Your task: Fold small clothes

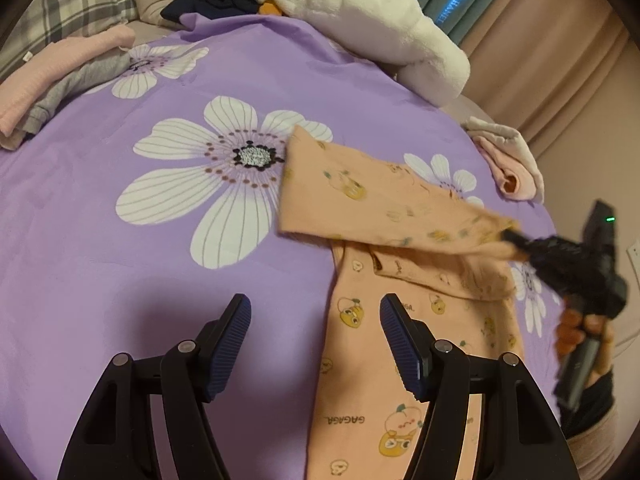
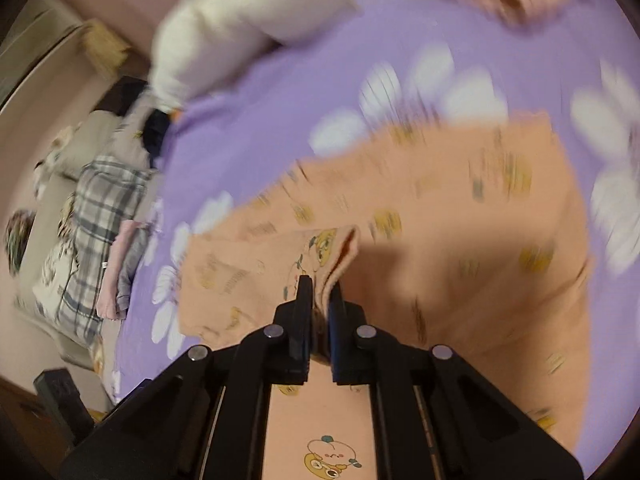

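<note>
Right gripper (image 2: 320, 292) jaws clamped on the soft, floppy peach garment (image 1: 400, 208) at its hem, left gripper (image 1: 316, 312) jaws apart beside it.

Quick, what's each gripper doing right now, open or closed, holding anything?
Left gripper: open, holding nothing.
Right gripper: closed on the peach garment.
</note>
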Available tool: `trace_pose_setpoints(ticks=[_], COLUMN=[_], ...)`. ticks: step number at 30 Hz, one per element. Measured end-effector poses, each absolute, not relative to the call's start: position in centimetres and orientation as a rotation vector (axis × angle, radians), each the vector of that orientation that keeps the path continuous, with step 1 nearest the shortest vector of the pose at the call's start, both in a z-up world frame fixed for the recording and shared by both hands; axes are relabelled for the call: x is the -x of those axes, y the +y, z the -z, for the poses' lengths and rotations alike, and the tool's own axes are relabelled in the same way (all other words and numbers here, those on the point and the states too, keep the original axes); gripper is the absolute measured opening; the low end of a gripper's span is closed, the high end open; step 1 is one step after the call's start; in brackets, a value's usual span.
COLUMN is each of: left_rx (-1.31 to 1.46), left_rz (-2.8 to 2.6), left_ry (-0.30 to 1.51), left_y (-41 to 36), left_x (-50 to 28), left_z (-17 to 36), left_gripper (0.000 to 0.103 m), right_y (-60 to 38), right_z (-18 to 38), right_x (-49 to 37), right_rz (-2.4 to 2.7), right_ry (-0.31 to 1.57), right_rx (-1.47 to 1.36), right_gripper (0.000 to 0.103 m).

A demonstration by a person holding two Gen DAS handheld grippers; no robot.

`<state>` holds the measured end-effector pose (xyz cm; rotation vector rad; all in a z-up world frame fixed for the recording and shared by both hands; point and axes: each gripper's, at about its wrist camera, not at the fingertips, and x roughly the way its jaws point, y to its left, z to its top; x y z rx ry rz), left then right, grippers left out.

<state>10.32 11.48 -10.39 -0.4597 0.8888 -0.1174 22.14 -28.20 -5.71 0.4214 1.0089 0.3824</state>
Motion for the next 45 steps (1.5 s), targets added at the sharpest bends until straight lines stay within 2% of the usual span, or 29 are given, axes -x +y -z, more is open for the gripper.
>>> trace_pose_setpoints(ticks=[6,17,19,21,25,30,39,43,45], left_rx=[0.444,0.305,0.266,0.229,0.181,0.151,0.118,0.171,0.206], left_rz=[0.116,0.173,0.182,0.189,0.211,0.206,0.219,0.232,0.245], left_ry=[0.890,0.934,0.938,0.932,0.943,0.983,0.999,1.001,0.995], left_y=[11.2,6.7,5.6,4.5,2.9,2.1,2.1,2.9,3.9], left_x=[-11.2,-17.2,-18.3,-19.4,-21.0,-21.7,-20.2,-19.0,-17.6], left_z=[10.4,10.3,10.2,10.0,10.4,12.2,13.7,12.7,12.1], left_gripper=[0.065,0.065,0.065,0.065,0.065,0.050,0.050,0.050,0.052], right_y=[-31.4,-36.5,-37.2,-37.3,-35.3,-32.3,-32.1,-32.8,-33.5], right_z=[2.7,8.9,9.3,8.6,7.3,9.2,11.9,10.9,10.0], right_x=[-22.9,-24.0,-23.9,-23.4,-22.5,-22.3,-19.8,-18.8,-17.6], right_rz=[-0.354,-0.139,-0.098,-0.088,-0.256,-0.316,-0.303,-0.310,-0.313], right_ry=[0.908,1.026,1.030,0.983,0.922,0.990,1.026,1.016,0.994], right_rx=[-0.389,-0.334,-0.310,-0.282,-0.236,-0.106,-0.004,-0.074,-0.105], right_gripper=[0.008,0.012,0.018,0.019,0.019,0.011,0.007,0.015,0.024])
